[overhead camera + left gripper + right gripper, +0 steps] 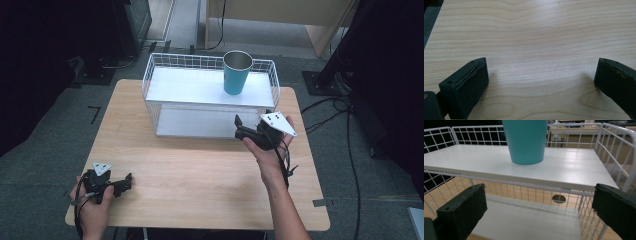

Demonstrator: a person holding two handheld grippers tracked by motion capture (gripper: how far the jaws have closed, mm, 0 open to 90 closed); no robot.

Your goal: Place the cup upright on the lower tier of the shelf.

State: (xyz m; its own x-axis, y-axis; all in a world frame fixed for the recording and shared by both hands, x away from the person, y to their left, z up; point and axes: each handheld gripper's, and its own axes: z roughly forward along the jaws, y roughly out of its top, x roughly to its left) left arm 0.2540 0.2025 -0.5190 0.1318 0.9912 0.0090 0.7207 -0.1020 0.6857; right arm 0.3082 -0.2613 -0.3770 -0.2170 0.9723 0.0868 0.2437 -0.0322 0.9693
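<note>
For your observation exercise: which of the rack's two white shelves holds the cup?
The upper shelf: the teal cup stands upright on it, while the lower shelf beneath is bare.

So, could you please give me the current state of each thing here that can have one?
Cup: upright on the top shelf, mouth up, nothing seen inside.
Wire rack: standing on the table, lower shelf bare.
Left tongs: open, holding nothing, low over the table.
Right tongs: open, holding nothing, at the rack's front, pointed toward the cup.
</note>
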